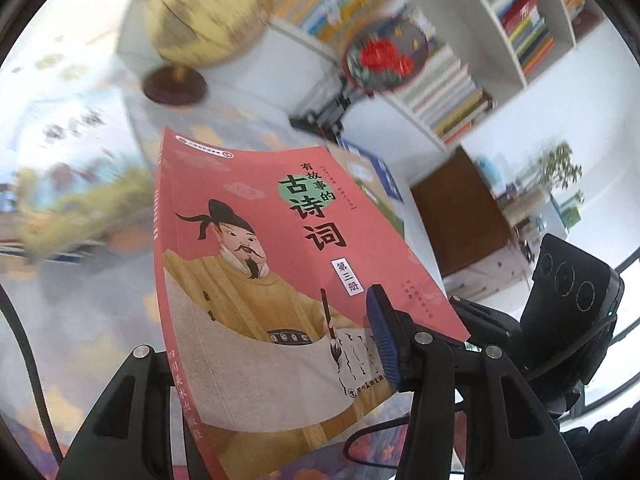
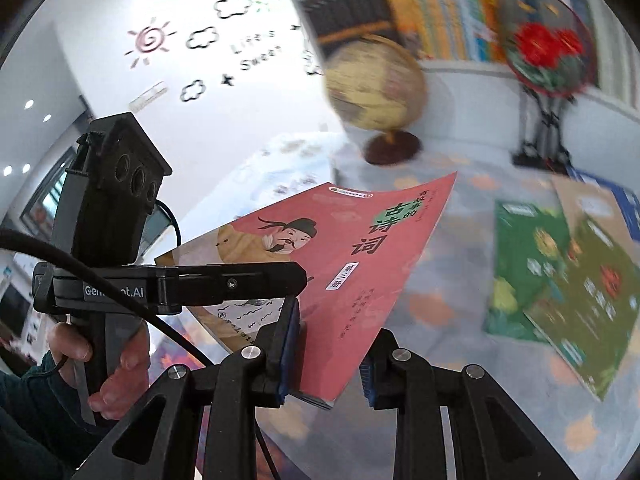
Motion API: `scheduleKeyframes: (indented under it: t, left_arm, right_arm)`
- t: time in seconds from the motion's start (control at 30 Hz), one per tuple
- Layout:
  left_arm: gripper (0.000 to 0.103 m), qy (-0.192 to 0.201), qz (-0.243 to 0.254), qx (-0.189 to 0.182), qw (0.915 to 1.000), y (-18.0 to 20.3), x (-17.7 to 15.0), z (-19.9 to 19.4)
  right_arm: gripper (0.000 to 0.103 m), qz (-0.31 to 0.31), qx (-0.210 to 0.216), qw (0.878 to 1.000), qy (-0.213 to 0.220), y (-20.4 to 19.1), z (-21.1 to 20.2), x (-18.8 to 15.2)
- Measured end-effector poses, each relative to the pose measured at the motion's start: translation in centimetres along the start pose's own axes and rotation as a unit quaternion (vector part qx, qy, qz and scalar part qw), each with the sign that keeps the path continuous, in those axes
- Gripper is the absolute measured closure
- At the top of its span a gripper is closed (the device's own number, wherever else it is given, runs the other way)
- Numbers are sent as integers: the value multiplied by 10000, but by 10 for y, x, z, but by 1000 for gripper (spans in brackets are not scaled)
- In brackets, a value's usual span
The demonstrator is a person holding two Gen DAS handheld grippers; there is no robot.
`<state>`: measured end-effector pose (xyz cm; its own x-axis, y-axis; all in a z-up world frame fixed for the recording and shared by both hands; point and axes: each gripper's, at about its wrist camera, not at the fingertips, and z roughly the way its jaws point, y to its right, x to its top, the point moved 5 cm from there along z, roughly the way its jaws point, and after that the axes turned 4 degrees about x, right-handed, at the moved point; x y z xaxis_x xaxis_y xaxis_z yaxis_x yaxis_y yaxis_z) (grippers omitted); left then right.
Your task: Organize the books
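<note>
A pink book [image 1: 256,280] with a bearded man in yellow on its cover is held in the air over the table. My left gripper [image 1: 280,364] is shut on its lower edge; one blue pad [image 1: 382,340] presses on the cover. In the right wrist view the same pink book [image 2: 340,248] lies between my right gripper's [image 2: 328,364] open fingers, whose blue pads [image 2: 290,344] stand either side of the book's corner with a gap on the right. The left gripper body [image 2: 168,284] shows at left, held by a hand.
Two green books [image 2: 560,280] and a tan book [image 2: 592,204] lie on the patterned tablecloth at right. A globe [image 2: 376,88] and a round floral fan on a stand [image 2: 544,52] stand at the back. White shelves with books [image 1: 448,92] are behind.
</note>
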<state>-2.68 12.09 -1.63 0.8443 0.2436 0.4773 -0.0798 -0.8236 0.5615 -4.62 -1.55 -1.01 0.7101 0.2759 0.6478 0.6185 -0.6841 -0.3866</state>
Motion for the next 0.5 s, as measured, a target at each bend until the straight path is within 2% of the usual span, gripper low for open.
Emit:
scheduleKeyframes:
  t: [0.23, 0.37, 0.5]
  left_arm:
    - [57, 603, -213, 418, 9971, -52, 27, -48]
    - [57, 678, -408, 482, 9957, -87, 44, -49]
    - [57, 668, -567, 396, 9954, -120, 63, -43]
  right_arm:
    - [76, -460, 330, 9983, 136, -56, 47, 41]
    - [73, -432, 476, 9979, 117, -63, 79, 63]
    - [72, -193, 695, 9974, 25, -59, 113, 81]
